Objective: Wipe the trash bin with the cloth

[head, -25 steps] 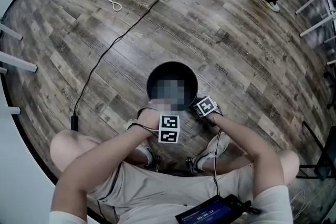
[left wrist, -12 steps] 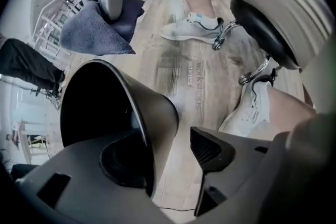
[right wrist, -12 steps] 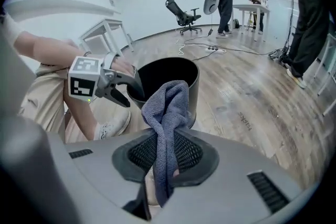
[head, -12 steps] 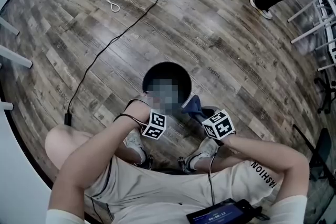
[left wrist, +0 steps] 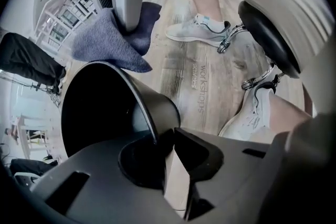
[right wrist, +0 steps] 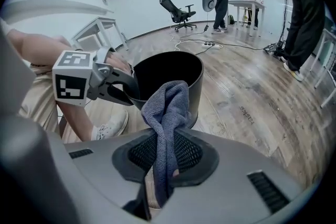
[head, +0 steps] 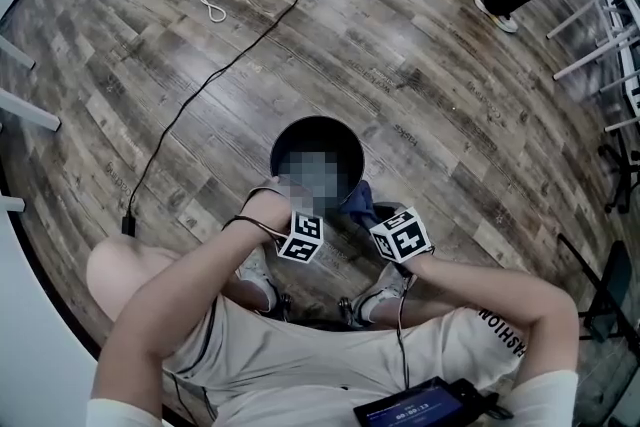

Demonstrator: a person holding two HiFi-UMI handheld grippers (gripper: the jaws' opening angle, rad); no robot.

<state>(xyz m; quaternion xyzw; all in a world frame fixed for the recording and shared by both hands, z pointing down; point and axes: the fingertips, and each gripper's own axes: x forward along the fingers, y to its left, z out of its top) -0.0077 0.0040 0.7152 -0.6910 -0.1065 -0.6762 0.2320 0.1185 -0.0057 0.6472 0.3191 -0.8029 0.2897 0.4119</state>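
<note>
1. Left gripper (left wrist: 167, 138): points down onto the near-left rim of the bin (head: 300, 137). Its jaws have just been closing. They now stand narrow, one inside the wall and one outside, clamped on the rim.
2. Bin: stands upright on the floor (head: 420, 65), opening up, long axis vertical. It lies between the two grippers.
3. Cloth (right wrist: 168, 105): a bunched blue fold that projects past the right gripper's jaws toward the bin's outer wall, on the near-right side. Contact with the wall cannot be confirmed.
4. Right gripper (right wrist: 163, 160): closed on the cloth and angled downward. The bin wall lies directly ahead, just beside the cloth tip.
5. Assessment: the wipe likely requires a short advance of the right gripper to press the cloth on the wall. The left gripper steadies the bin.
</note>
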